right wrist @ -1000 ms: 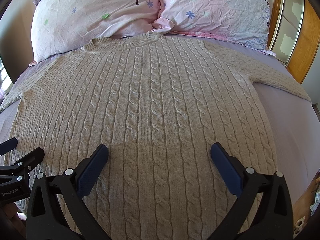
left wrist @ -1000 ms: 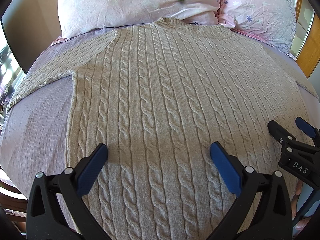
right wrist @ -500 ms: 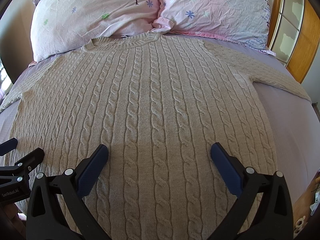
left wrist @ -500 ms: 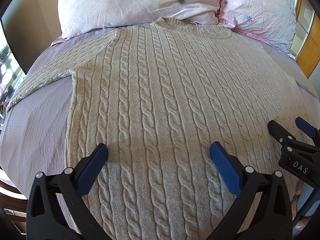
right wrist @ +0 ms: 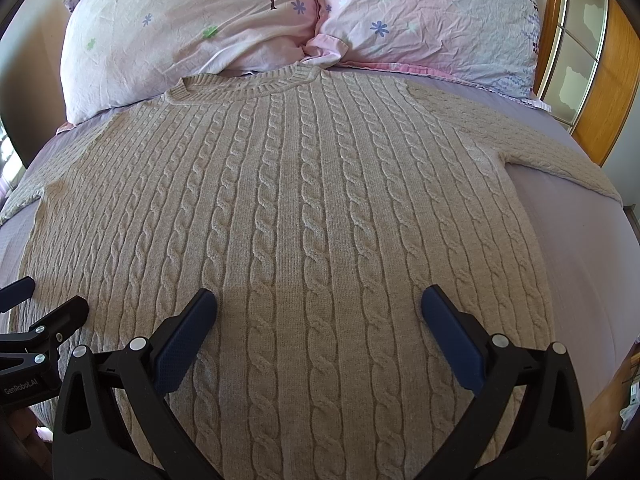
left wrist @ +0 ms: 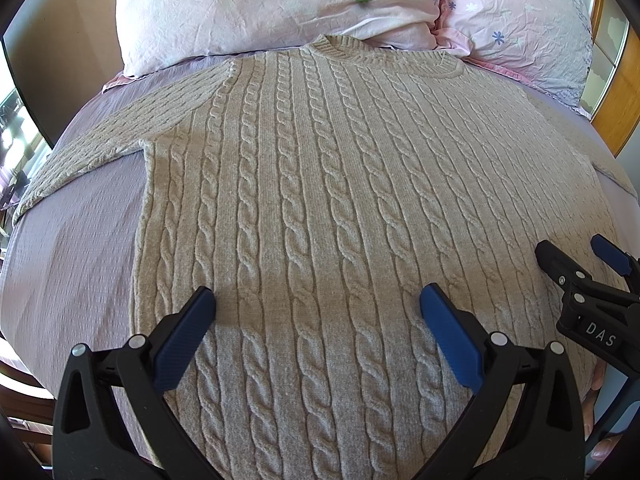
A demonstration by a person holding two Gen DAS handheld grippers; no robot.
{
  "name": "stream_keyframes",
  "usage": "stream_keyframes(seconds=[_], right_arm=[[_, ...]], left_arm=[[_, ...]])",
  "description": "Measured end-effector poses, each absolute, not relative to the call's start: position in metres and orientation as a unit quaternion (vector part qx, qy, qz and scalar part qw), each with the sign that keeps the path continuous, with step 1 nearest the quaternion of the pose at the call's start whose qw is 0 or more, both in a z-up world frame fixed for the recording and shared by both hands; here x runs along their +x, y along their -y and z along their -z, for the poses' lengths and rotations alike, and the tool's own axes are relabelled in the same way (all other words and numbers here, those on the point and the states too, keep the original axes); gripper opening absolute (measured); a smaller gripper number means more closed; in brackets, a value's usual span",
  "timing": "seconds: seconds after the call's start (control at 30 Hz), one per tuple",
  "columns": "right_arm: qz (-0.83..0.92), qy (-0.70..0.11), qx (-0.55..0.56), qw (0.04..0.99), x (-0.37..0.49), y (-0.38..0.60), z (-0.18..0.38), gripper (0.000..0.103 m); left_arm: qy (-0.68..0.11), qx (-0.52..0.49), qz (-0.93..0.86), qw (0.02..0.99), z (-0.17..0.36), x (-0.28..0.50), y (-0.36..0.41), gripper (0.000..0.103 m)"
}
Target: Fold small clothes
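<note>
A beige cable-knit sweater (left wrist: 320, 200) lies flat and face up on a lilac bed sheet (left wrist: 72, 248), its collar toward the pillows and both sleeves spread out. It also fills the right wrist view (right wrist: 304, 216). My left gripper (left wrist: 316, 304) is open and empty above the lower left part of the sweater. My right gripper (right wrist: 318, 304) is open and empty above the lower right part. The right gripper shows at the right edge of the left wrist view (left wrist: 576, 264). The left gripper shows at the left edge of the right wrist view (right wrist: 44, 304).
Two pink floral pillows (left wrist: 272, 4) (right wrist: 432, 20) lie at the head of the bed behind the collar. A wooden headboard with panels (right wrist: 588, 64) stands at the far right. The sheet (right wrist: 580, 248) shows on both sides of the sweater.
</note>
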State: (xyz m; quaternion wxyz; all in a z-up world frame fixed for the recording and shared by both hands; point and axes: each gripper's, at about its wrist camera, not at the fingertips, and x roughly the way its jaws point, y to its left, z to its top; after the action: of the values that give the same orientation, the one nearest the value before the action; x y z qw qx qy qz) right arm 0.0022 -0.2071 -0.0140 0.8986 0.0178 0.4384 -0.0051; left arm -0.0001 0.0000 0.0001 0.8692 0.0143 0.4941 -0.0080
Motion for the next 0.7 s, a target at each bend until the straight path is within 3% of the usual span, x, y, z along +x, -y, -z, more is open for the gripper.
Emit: stream_keyframes(seconds=[0.7], right_arm=[[-0.024,-0.479,0.004,0.878,0.0102,0.2088,0.0172,0.102]], left_arm=[[-0.494,0.013,0.005,0.869,-0.0012,0.0010,0.0013,0.101]])
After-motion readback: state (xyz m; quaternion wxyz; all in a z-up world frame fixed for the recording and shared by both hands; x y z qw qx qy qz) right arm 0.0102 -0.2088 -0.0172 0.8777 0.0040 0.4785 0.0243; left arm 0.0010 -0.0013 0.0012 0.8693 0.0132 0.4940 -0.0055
